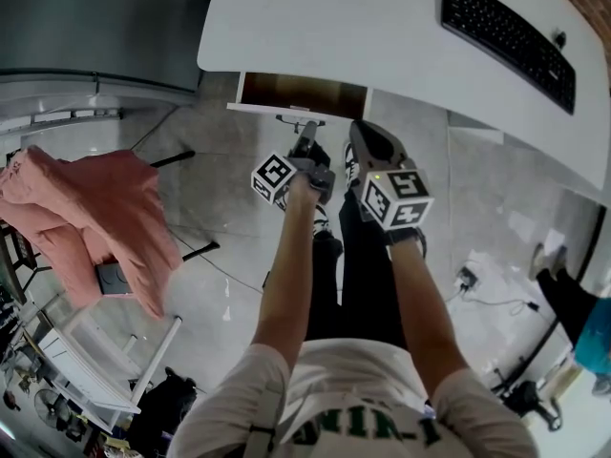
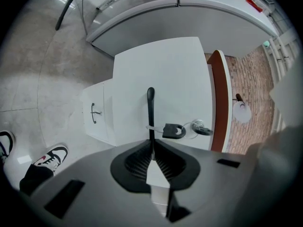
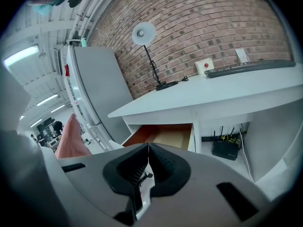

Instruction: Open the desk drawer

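Gripping drawer handle [image 2: 150,109]: left claw [image 2: 151,144]

Brick wall [image 3: 199,22], grey tiled floor [image 1: 220,208]

Bright, even indoor light; ceiling strip lights [image 3: 19,56] glow at the left of the right gripper view. The white table [image 1: 382,27] looks nearly washed out, the floor [image 2: 28,93] shiny. Every view bulges, with dark corners and soft foreground.
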Available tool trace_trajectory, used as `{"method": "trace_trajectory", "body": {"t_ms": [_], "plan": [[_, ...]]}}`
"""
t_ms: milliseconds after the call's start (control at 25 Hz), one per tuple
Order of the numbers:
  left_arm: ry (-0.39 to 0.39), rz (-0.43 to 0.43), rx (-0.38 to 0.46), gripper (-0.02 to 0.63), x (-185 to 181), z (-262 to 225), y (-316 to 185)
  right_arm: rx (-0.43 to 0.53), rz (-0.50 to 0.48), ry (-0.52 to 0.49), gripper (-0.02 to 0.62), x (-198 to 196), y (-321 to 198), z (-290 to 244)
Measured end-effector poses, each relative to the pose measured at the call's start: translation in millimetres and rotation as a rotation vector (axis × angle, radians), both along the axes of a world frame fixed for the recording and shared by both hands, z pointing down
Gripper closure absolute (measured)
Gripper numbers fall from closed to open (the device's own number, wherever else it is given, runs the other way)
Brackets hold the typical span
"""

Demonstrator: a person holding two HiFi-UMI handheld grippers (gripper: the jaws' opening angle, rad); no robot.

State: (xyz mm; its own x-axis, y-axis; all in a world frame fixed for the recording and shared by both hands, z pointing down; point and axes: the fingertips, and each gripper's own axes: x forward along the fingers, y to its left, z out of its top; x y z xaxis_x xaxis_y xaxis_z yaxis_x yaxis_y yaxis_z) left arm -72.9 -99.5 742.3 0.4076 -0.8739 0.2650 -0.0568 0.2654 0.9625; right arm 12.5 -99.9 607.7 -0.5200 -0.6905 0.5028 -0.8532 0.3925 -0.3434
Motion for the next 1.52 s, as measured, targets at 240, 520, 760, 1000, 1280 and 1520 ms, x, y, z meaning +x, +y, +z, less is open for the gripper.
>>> {"method": "trace_trajectory", "body": {"t_ms": [240,520,760,1000,1280,1520], "plan": [[-0.005,-0.006,-0.005,0.586,-1.3,0.5,14.1,0.002,0.014,-0.005,0.591,1.4,2.5,-2.3],[-0.011,-0.014,-0.026,0.586,-2.9,0.2,36.1,0.001,0.011,-0.015,0.592,2.2,8.0,-4.2],[-0.016,-0.013,-0.032,0.586,-2.5,6.4,46.6,0.004,0.017,-0.020,0.591,6.0,10.8,-3.9],[-0.016,-0.018,-0.064,0.588,-3.7,18.4,54.8,0.003,0.017,-0.019,0.592,9.2,16.4,-3.9],[-0.009,-0.020,-0.095,0.589,-3.2,34.9,58.2,0.000,0.023,-0.019,0.592,14.8,17.8,-1.0],[-0.018,-0.019,-0.133,0.589,-3.6,52.5,63.2,-0.003,0.019,-0.017,0.592,16.4,21.5,1.6]]}}
